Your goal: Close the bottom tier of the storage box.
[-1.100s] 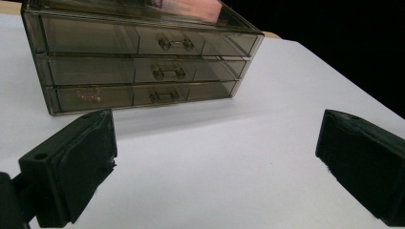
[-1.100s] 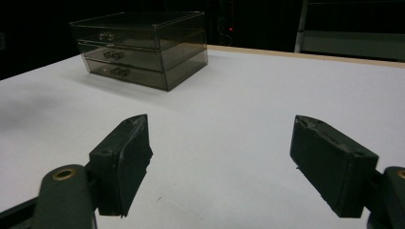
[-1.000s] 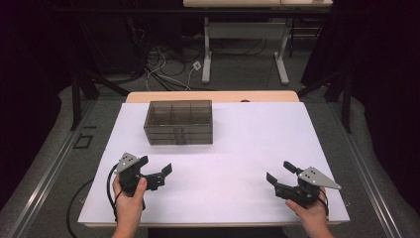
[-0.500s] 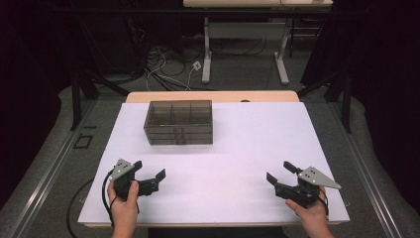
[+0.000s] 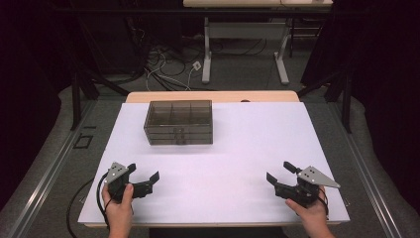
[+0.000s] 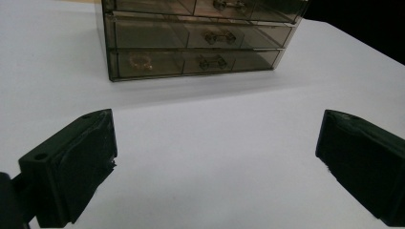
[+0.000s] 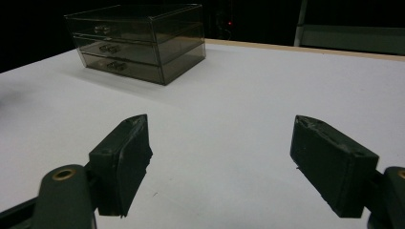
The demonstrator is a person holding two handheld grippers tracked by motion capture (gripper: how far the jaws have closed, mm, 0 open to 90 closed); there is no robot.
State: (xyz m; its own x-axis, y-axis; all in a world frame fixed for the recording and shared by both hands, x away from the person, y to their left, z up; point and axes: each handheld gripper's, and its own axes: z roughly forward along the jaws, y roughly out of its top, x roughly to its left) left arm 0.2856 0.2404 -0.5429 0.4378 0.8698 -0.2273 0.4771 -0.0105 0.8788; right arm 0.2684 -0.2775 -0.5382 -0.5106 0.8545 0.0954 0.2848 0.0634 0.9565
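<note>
A smoky see-through drawer box (image 5: 179,122) stands on the white table (image 5: 247,139), toward the back and left of centre. It has three drawers with small handles, all closed (image 6: 196,43) (image 7: 138,40). A small pale ring-like item (image 6: 139,62) lies in the left part of the bottom drawer. My left gripper (image 5: 144,172) (image 6: 217,143) hovers near the front left edge, open, jaws wide apart and empty, facing the box. My right gripper (image 5: 279,171) (image 7: 222,143) is held near the front right edge, open and empty, angled toward the box.
Behind the table there is a wooden strip (image 5: 213,95), then floor with loose cables (image 5: 163,64) and the white legs of another desk (image 5: 207,54). Dark curtains hang at both sides. A black cable (image 5: 81,198) hangs off the front left corner.
The left gripper has drawn back a little toward the near edge and slightly left, still open. The right gripper has stayed put.
</note>
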